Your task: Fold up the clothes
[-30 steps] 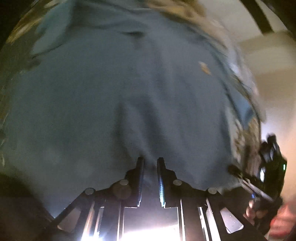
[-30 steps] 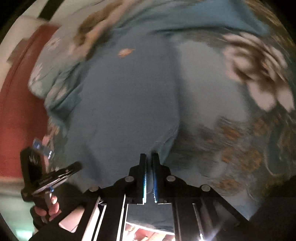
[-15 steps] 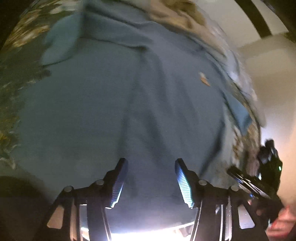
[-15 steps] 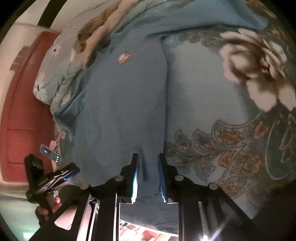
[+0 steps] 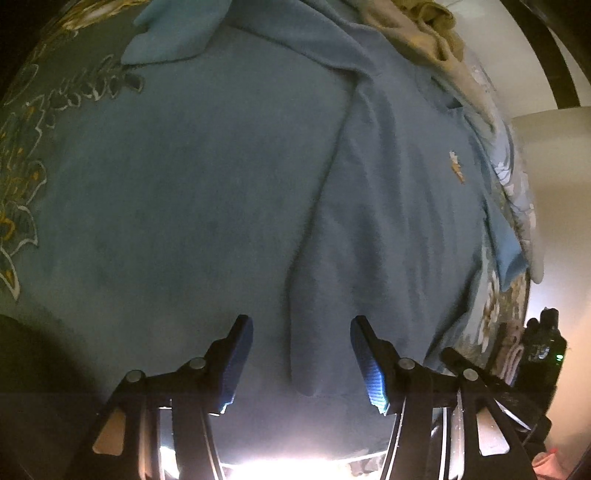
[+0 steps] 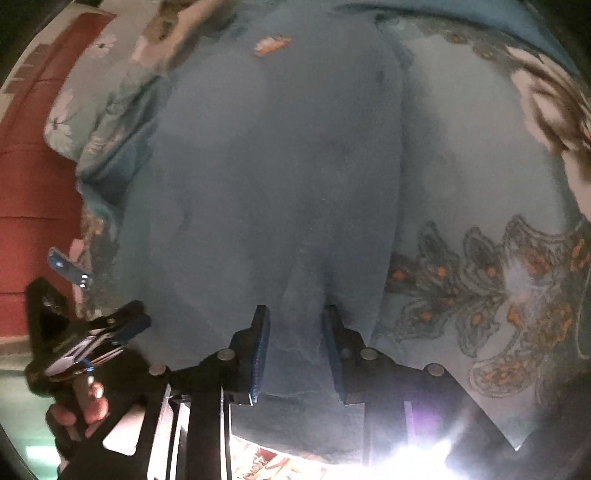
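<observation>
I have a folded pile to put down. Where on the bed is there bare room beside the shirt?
Free: the floral bedspread right of the shirt. Crowded: beyond the collar, where a tan garment lies, and the bed edge by the pillow. Both tongs are open.

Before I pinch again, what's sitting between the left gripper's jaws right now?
In the left wrist view, the open left gripper has a raised lengthwise fold of the blue polo shirt between its jaws, nothing else.

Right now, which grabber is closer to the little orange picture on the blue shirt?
The right gripper, I think. The orange logo sits on the shirt's right half, toward it; the left gripper is at the hem's middle.
</observation>
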Demonstrator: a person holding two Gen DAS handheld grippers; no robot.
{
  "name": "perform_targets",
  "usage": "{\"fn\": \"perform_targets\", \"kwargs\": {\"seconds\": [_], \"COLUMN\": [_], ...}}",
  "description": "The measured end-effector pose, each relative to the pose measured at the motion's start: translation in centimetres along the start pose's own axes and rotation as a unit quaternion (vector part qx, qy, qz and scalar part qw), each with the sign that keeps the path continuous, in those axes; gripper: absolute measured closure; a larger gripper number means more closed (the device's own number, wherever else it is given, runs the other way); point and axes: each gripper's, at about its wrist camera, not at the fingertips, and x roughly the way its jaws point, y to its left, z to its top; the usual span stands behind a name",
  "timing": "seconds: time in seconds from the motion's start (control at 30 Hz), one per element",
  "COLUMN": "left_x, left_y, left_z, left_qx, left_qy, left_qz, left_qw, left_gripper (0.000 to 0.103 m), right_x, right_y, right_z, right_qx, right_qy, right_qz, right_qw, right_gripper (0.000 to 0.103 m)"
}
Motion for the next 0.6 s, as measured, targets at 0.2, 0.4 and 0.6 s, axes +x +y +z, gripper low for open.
{"fn": "perform_targets", "kwargs": {"seconds": [0.2, 0.4, 0.6], "left_x": [0.0, 0.0, -0.6], "left_y": [-0.5, 0.5, 1.0], "left_z": [0.1, -0.2, -0.1], "left_qx": [0.000, -0.009, -0.014], "left_qy": [-0.001, 0.001, -0.003], "left_qz": [-0.009, -0.015, -0.017], "left_qw": [1.0000, 0.9998, 0.9998], "left_gripper": [0.044, 0.044, 0.044], "right_x": [-1.5, -5.2, -6.1], "right_y": [-1.8, -6.1, -9.6], "right_z": [-0.3, -1.3, -1.4], "right_qx": [0.017, 0.050, 0.094], "right_qy": [-0.012, -0.037, -0.035], "right_qz": [0.003, -0.024, -0.042], "right_qw": [1.000, 0.998, 0.994], "right_gripper": [0.100, 0.100, 0.100]}}
